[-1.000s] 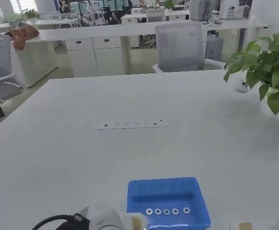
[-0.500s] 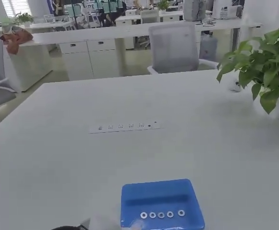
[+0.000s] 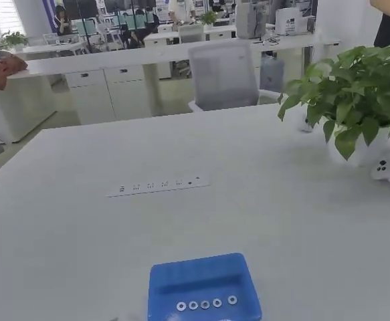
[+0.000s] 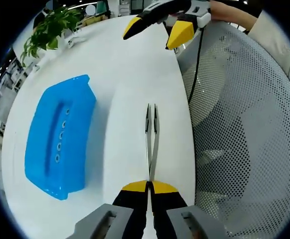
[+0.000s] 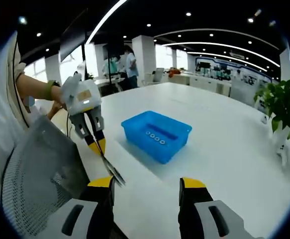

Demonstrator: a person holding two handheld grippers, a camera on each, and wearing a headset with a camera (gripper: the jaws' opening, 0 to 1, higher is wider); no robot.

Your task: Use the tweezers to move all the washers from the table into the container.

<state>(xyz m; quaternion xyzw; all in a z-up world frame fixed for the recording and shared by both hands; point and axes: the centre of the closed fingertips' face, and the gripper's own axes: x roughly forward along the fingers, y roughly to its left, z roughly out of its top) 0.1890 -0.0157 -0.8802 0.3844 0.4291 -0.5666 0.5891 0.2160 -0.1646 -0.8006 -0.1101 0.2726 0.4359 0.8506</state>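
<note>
A blue container sits at the table's near edge with several washers in a row inside it. In the left gripper view my left gripper is shut on the tweezers, whose closed tips point along the table edge beside the container. The washers lie on its floor. My right gripper stands open with nothing between its jaws. Ahead of it the left gripper holds the tweezers left of the container. The right gripper also appears at the top of the left gripper view.
A potted plant and a white controller stand at the table's right. A power strip lies mid-table. A mesh chair is next to the table edge. Desks and chairs stand beyond.
The head camera has swung right and up, so the picture has shifted. The container and the washers in it lie as before.
</note>
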